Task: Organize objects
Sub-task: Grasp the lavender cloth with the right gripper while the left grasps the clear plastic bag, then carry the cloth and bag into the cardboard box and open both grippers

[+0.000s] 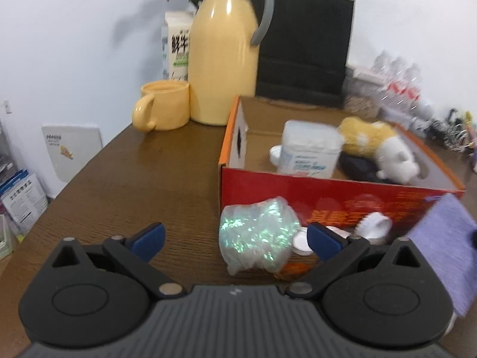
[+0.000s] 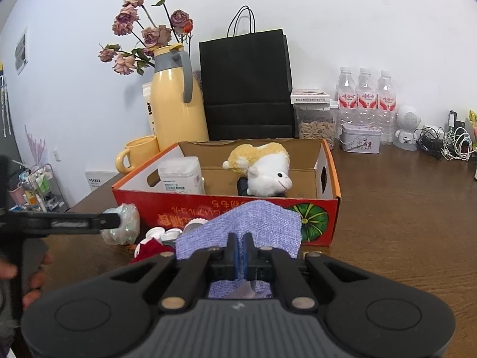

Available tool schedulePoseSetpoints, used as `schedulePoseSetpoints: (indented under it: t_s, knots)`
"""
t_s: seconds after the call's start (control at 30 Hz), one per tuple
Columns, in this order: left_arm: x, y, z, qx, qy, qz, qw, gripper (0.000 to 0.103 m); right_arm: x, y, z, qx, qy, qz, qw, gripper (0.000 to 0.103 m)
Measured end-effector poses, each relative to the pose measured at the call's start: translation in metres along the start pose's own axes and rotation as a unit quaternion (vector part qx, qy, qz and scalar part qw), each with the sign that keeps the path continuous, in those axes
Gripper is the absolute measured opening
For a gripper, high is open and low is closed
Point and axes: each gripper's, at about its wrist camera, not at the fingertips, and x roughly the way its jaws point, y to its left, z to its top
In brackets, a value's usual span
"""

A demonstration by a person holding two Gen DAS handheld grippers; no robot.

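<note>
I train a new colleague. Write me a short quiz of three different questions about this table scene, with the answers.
1. True or false: the right gripper has its jaws shut on the purple cloth.
2. Which lies inside the orange box? A) plush sheep B) shiny bag C) yellow mug
3. Fill in: the left gripper has its jaws ____.

Key: 1 true; 2 A; 3 open.

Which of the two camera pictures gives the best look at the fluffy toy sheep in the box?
The right wrist view: the toy sheep is sharp, face visible. The left wrist view shows it blurred, at an angle.
</note>
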Motion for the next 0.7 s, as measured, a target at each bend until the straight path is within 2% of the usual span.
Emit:
schedulePoseSetpoints:
  t_s: [0.13,0.17,0.2,0.27,0.37,0.7]
  knots:
    - [0.014,-0.003,0.002,0.0,0.003,-0.002,1.0,0.1,0.003,0.001,0.001,0.001,0.001,0.003,1.0,0.002]
    - [0.015,-0.003,0.002,0.002,0.003,-0.009,1.0,0.089,0.004,0.001,0.001,0.002,0.001,0.002,1.0,0.002]
    - [0.015,-0.004,0.002,0.004,0.005,-0.014,0.9999,0.071,0.004,0.001,0.001,0.001,0.001,0.001,1.0,0.002]
    - [0.017,-0.005,0.0,0.004,0.013,-0.032,0.9994,0.045,0.005,0.001,0.001,0.0,0.002,0.001,1.0,0.002]
    - [0.01,-0.005,-0.002,0.004,0.0,-0.044,0.999,0.042,0.005,0.001,0.0,0.001,0.001,0.004,1.0,0.002]
    - [-0.022,-0.006,0.004,0.003,-0.035,-0.056,0.9978,0.042,0.0,0.004,0.0,0.0,-0.005,0.01,1.0,0.002]
